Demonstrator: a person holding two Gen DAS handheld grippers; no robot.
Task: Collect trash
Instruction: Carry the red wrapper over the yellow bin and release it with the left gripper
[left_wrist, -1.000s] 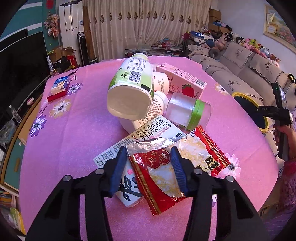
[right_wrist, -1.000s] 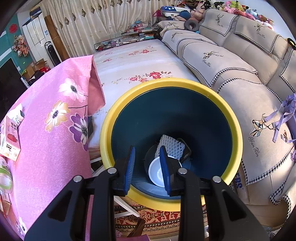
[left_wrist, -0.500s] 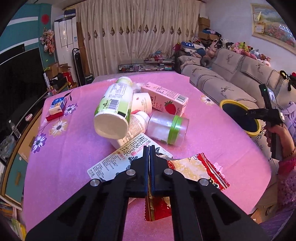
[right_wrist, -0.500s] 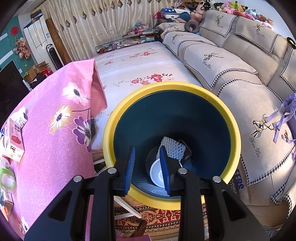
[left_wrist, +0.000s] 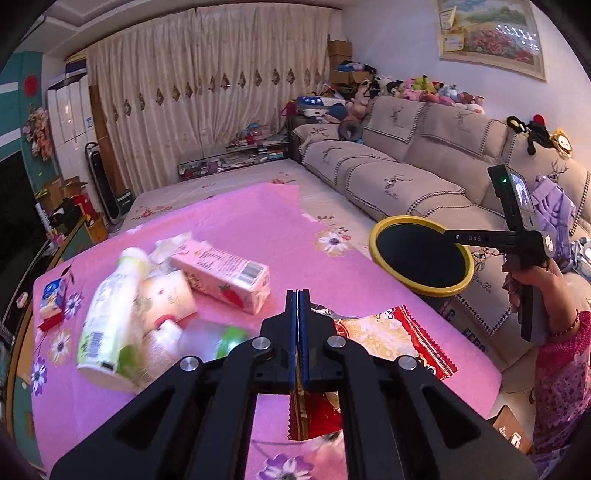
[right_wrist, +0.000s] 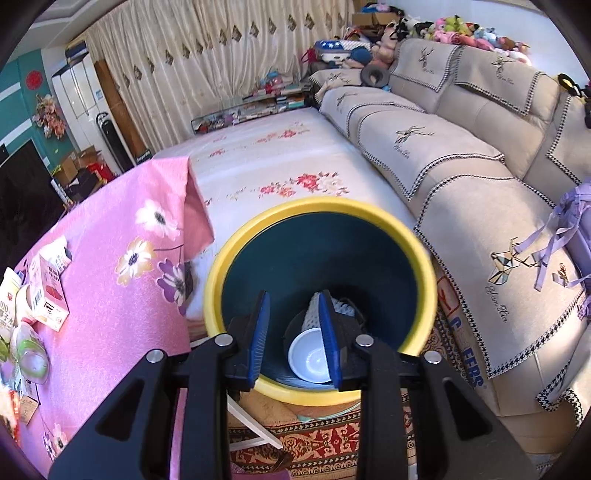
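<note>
Left gripper (left_wrist: 299, 295): blue pads pressed flat together, clamped on the red snack wrapper (left_wrist: 384, 334).
Wrapper: red-and-gold foil, one end hanging below the jaws, the rest spreading to the right of them; whether it touches the cloth below I cannot tell.
Right gripper (right_wrist: 293, 314): jaws apart, nothing between the pads, poised over the mouth of the bin.
Right hand (left_wrist: 532, 280): grips the handle of that gripper, seen from the left camera just beside the bin.
Bin (right_wrist: 236, 251): yellow rim, dark blue inside, standing on the floor between table edge and sofa.
Bin contents: a white bowl (right_wrist: 308, 356) and a piece of white foam netting (right_wrist: 312, 314) at the bottom.
Table (left_wrist: 258, 229): pink flowered cloth.
Remaining trash: pink strawberry carton (left_wrist: 221, 275), green-and-white bottle (left_wrist: 107, 332) lying on its side, clear jar with green lid (left_wrist: 218, 339), all close together left of the left gripper.
Sofa (right_wrist: 461, 173): beige, behind the bin.
</note>
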